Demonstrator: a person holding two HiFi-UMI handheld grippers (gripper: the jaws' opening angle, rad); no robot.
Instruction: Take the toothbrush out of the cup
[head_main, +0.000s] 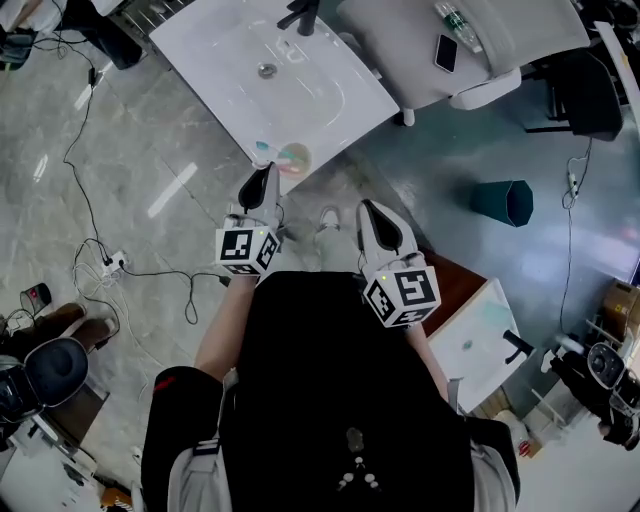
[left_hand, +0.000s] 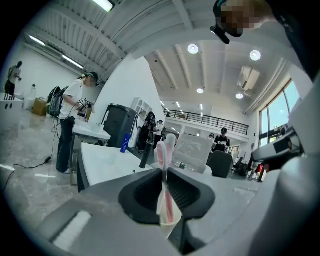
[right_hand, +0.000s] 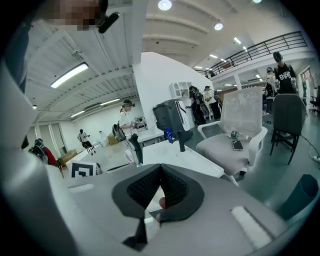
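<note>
In the left gripper view a pink and white toothbrush (left_hand: 165, 176) stands upright between the jaws of my left gripper (left_hand: 166, 172), which is shut on it. Seen from the head view, the left gripper (head_main: 264, 172) is held at the near corner of the white sink counter (head_main: 230, 60), just left of a translucent cup (head_main: 294, 157) that stands on that corner. My right gripper (head_main: 368, 208) hangs over the floor to the right of the cup. Its jaws (right_hand: 160, 169) meet at the tips and I see nothing held between them.
A black faucet (head_main: 300, 15) stands at the sink's far edge. Beyond it, a white chair (head_main: 480, 40) carries a phone (head_main: 446, 52). A dark green bin (head_main: 503, 202) stands on the floor at right, cables (head_main: 90, 230) trail at left, and a second small basin (head_main: 480, 340) is near my right side.
</note>
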